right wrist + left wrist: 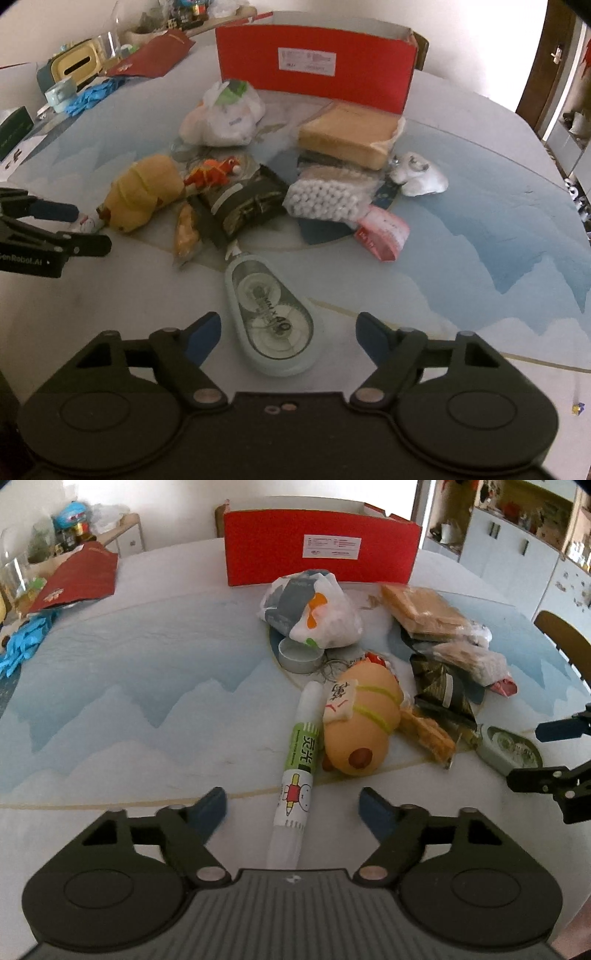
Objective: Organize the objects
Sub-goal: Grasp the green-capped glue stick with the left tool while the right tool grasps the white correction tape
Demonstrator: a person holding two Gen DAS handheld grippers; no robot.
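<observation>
The red box stands open-topped at the far side of the table, and everything else is placed from it. Far to its left, at the table's edge, lie a dark red folder and, nearer than that, a heap of blue gloves.

Just in front of the box sits a white plastic bag, with a small round grey tin touching its near side. Nearer than the tin, well in front of the box, lies a white marker with a green label, pointing roughly toward the box. The left gripper hangs over the marker's near end; its jaws stand apart with the marker between them, and its blue pads do not touch the barrel, so nothing is clamped.

Touching the marker's right side is a tan hot-dog plush toy, also in front of the box. To the right of the toy come a dark patterned packet and a small orange snack packet. Behind these, close to the box's right end, a tan flat parcel rests on other wrapped things.

Farthest right and nearest of all from the box lies a pale correction tape dispenser, flat on the table. The right gripper straddles it with jaws apart, and clear gaps show on both sides, so it grasps nothing. A bag of white beads and a pink tape roll lie between the dispenser and the box.
</observation>
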